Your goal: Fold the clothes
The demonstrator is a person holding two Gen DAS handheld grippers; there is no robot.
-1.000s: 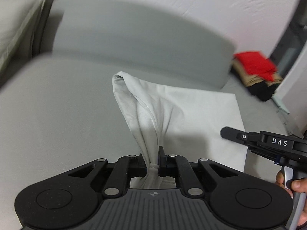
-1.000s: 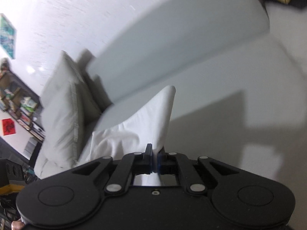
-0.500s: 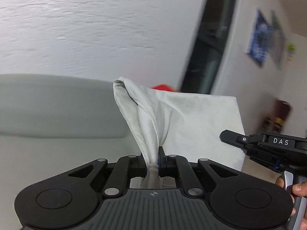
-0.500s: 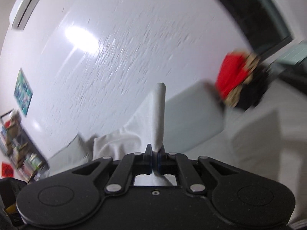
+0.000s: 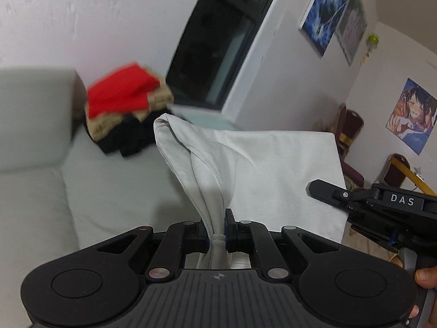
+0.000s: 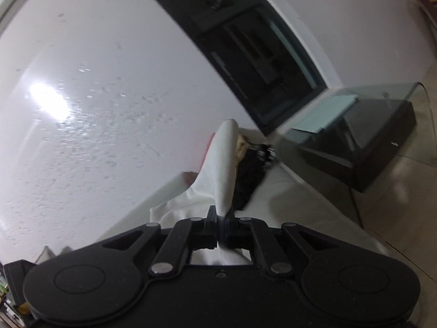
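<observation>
A folded white garment (image 5: pixel 273 169) hangs in the air between both grippers, above the grey sofa (image 5: pixel 114 196). My left gripper (image 5: pixel 218 232) is shut on a bunched corner of it. My right gripper (image 6: pixel 220 227) is shut on another edge of the white garment (image 6: pixel 222 164), which stands up as a narrow strip in the right wrist view. The right gripper also shows in the left wrist view (image 5: pixel 316 188), at the garment's right edge. A stack of folded clothes (image 5: pixel 123 101), red on top, then tan and black, lies on the sofa's far end.
The sofa back (image 5: pixel 32 114) is at the left. A dark window (image 5: pixel 215 49) and white wall are behind. A dark glass-topped table (image 6: pixel 363 136) stands beyond the sofa's end. Chairs (image 5: pixel 352 128) and posters (image 5: pixel 412 114) are at the right.
Both grippers have lifted the white garment off the sofa seat and swung right, toward the stack of clothes and the window. Both grips have held.
</observation>
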